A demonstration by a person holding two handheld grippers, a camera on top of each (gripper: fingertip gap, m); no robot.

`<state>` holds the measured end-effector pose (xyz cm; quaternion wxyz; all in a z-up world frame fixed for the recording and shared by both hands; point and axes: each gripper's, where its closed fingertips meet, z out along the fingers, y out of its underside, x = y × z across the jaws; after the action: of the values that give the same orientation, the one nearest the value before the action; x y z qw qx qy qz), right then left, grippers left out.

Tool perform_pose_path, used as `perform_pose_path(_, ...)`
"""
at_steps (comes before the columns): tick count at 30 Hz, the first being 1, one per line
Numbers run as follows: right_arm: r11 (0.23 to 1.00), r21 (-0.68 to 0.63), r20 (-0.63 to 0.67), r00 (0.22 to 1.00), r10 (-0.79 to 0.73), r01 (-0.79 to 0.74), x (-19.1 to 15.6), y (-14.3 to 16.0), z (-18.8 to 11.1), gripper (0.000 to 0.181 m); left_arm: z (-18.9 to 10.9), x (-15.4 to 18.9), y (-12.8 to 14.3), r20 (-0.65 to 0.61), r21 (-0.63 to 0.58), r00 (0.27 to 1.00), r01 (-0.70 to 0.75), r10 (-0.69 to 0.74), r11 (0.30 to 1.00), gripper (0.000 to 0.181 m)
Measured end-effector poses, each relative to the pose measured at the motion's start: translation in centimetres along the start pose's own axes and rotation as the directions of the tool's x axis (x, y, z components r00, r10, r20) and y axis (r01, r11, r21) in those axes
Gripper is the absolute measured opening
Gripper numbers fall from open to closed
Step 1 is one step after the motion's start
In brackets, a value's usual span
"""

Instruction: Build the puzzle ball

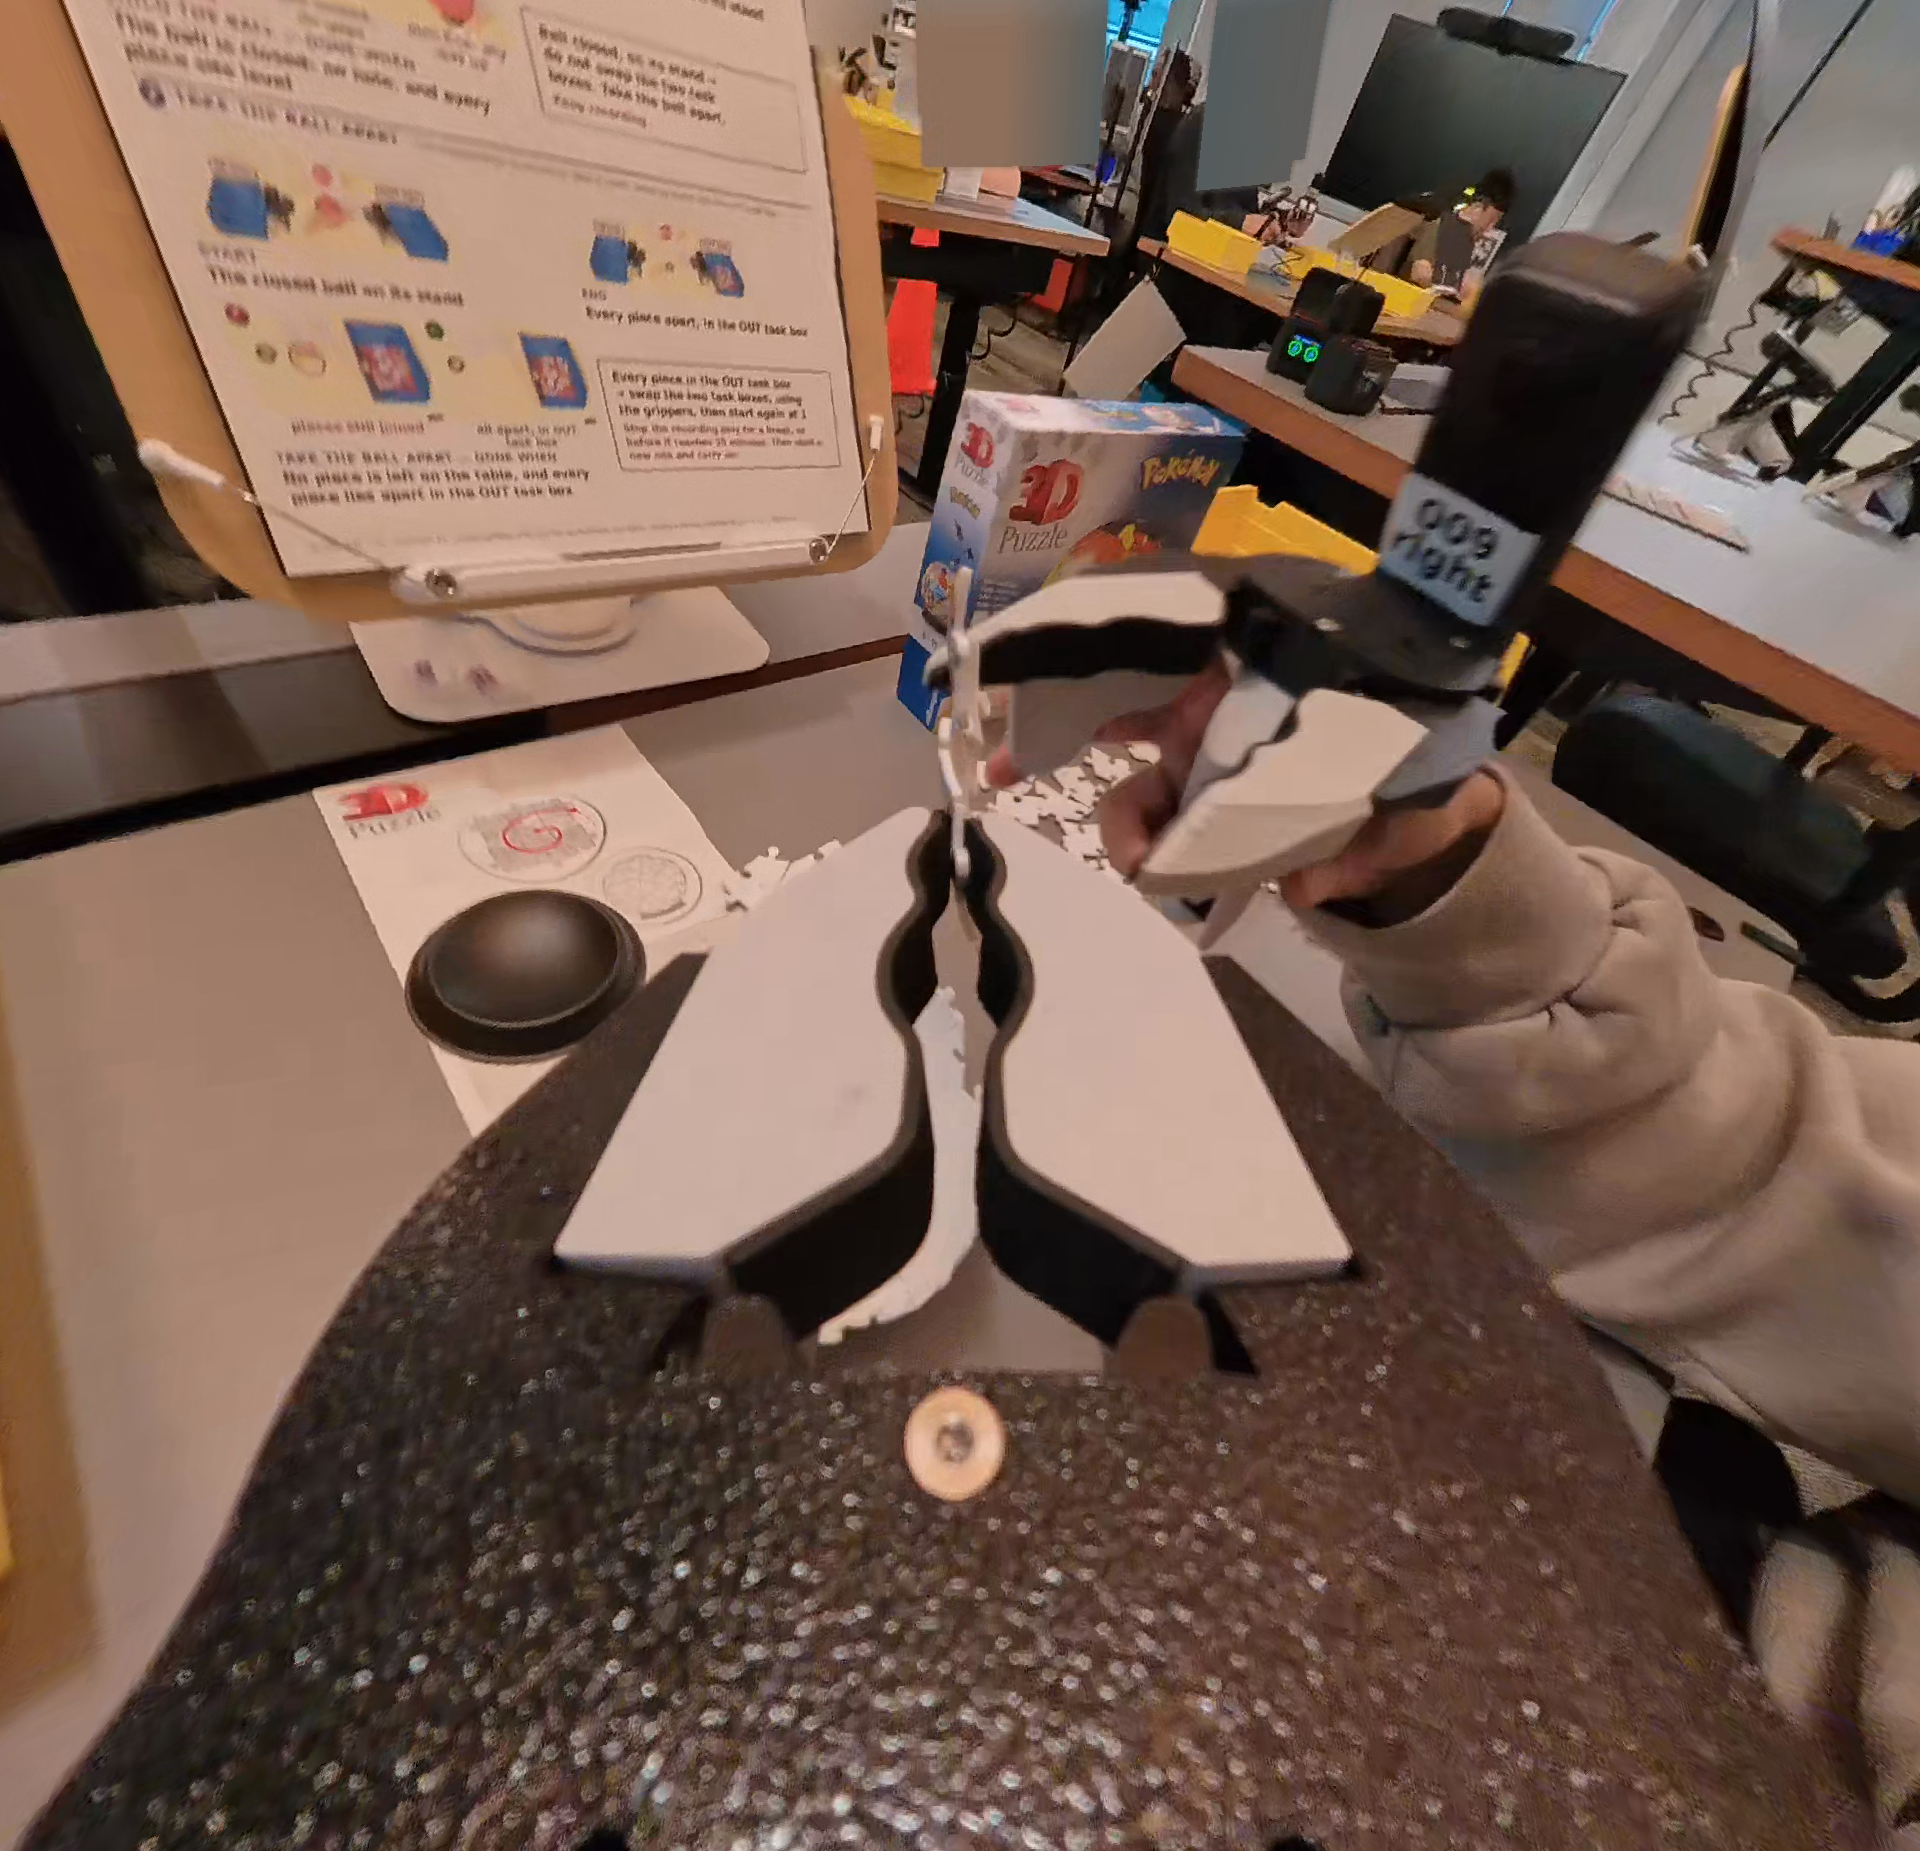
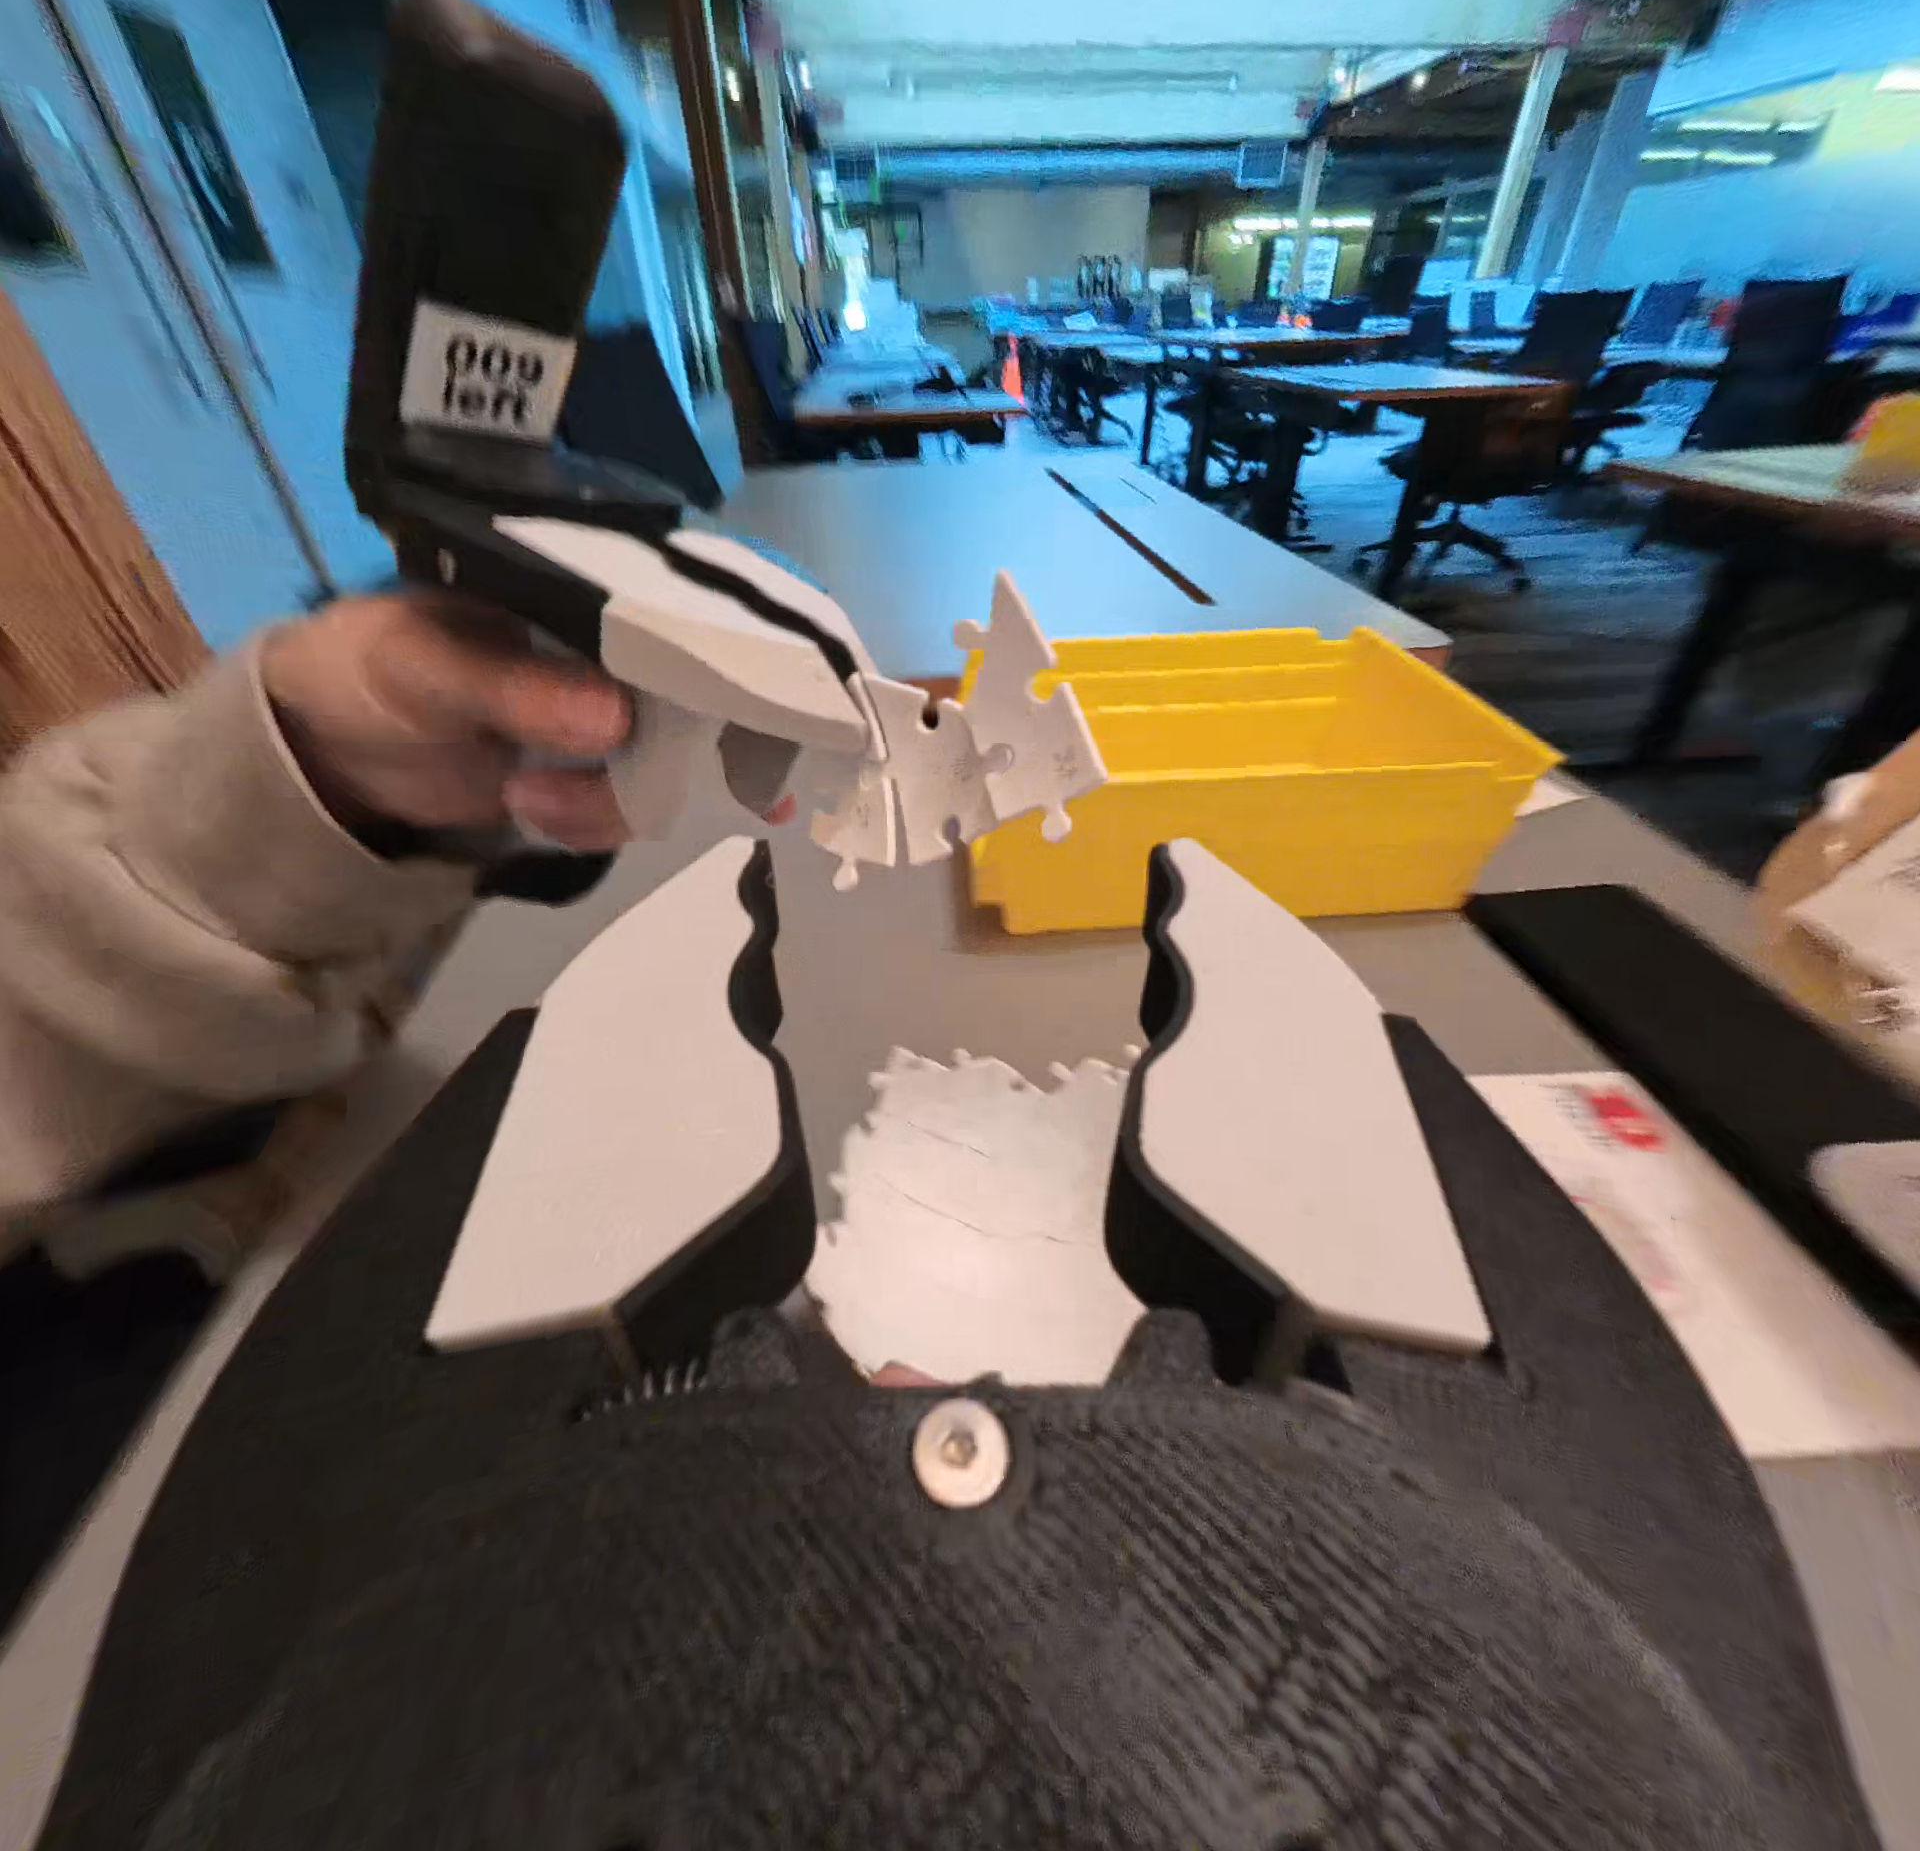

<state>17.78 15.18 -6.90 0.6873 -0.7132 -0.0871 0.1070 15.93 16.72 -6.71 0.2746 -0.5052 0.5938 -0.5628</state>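
My left gripper [image 1: 961,851] is shut on a small cluster of joined white puzzle pieces [image 1: 964,721], seen edge-on and held upright above the table. In the right wrist view the left gripper [image 2: 868,736] holds the same cluster [image 2: 977,752] by its left edge. My right gripper [image 2: 961,856] is wide open, and the cluster floats just beyond its fingertips. It also shows in the left wrist view [image 1: 1039,752], with its upper finger [image 1: 1091,622] next to the cluster. A larger white joined section [image 2: 977,1209] lies below, between the right fingers.
The black dome stand [image 1: 520,970] sits on a paper sheet [image 1: 499,835] at the left. Loose white pieces [image 1: 1060,793] lie on the grey table. The puzzle box [image 1: 1039,523] and an instruction board [image 1: 468,243] stand behind. A yellow bin [image 2: 1247,762] stands beyond the grippers. My left and right fingertips are right by each other.
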Motion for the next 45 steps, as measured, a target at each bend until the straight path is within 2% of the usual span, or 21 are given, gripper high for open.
perform_pose_path(1,0.997,0.029,0.025,0.998,0.064,-0.064,0.0,0.0,0.2,0.06,0.1,0.3,-0.3,-0.006,0.009,1.0,-0.019,0.019,1.0,0.002)
perform_pose_path(5,0.98,0.03,0.145,0.971,0.189,-0.195,-1.0,0.6,0.7,0.047,0.2,1.6,-1.3,-0.049,0.051,0.998,-0.049,0.051,0.998,0.002)
perform_pose_path(8,0.963,0.14,0.223,0.955,0.197,-0.232,-1.8,-1.3,0.0,0.025,0.3,1.8,-1.3,-0.043,0.049,0.996,-0.078,0.08,0.996,0.002)
perform_pose_path(12,0.981,0.103,0.174,0.974,0.146,-0.166,-1.5,-0.7,0.0,0.016,0.3,2.0,-1.5,-0.039,0.053,0.995,-0.088,0.09,0.995,0.002)
perform_pose_path(19,0.986,0.135,0.143,0.986,0.083,-0.102,-1.4,-1.2,0.0,0.004,0.4,1.8,-1.7,-0.012,0.06,0.994,-0.106,0.107,0.992,0.002)
perform_pose_path(27,0.972,0.089,0.247,0.95,0.189,-0.217,-1.7,-0.8,-0.6,0.004,0.6,2.2,-1.2,-0.055,0.018,0.991,-0.123,0.124,0.992,0.002)
perform_pose_path(33,0.976,0.063,0.219,0.957,0.192,-0.21,-1.0,-0.1,-0.7,0.004,1.2,1.8,-0.7,-0.071,0.009,0.989,-0.131,0.131,0.991,0.002)
perform_pose_path(36,0.98,0.037,0.193,0.964,0.185,-0.196,-0.4,0.7,-0.6,0.004,1.8,1.2,0.1,-0.066,0.0,0.994,-0.09,0.089,0.996,0.002)
perform_pose_path(45,0.982,0.023,0.2,0.963,0.18,-0.188,-0.4,1.4,-0.3,0.004,1.8,0.8,0.7,-0.064,0.012,0.996,-0.053,0.054,0.999,0.002)
